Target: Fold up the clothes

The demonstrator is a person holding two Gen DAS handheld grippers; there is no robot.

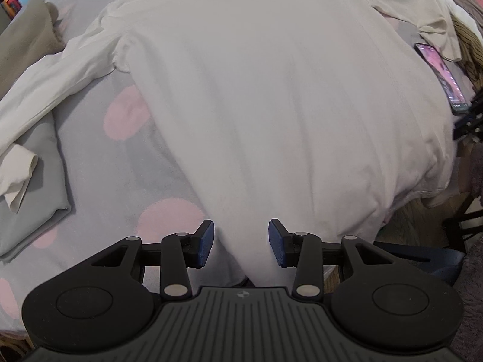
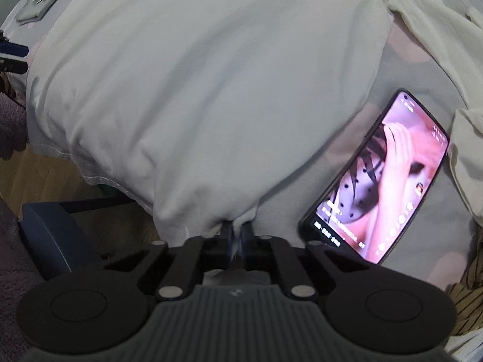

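Observation:
A white long-sleeved shirt (image 1: pixel 271 96) lies spread flat on a grey bed cover with pink dots (image 1: pixel 99 181). Its near hem hangs over the bed's edge. My left gripper (image 1: pixel 241 244) is over the hem's left corner, blue pads apart, with the cloth lying between them and neither pad seen pressing it. In the right wrist view, my right gripper (image 2: pixel 238 236) is shut on the shirt (image 2: pixel 196 90), pinching a bunched fold of the hem's right corner. One sleeve (image 1: pixel 45 90) trails to the left and the other sleeve (image 1: pixel 416 9) lies at the far right.
A phone (image 2: pixel 374 178) with its screen lit lies on the cover just right of the shirt, also visible as the phone (image 1: pixel 440 78). A folded grey cloth (image 1: pixel 33 211) sits at the left. Below the bed's edge are a wooden floor (image 2: pixel 39 175) and a blue chair arm (image 2: pixel 51 235).

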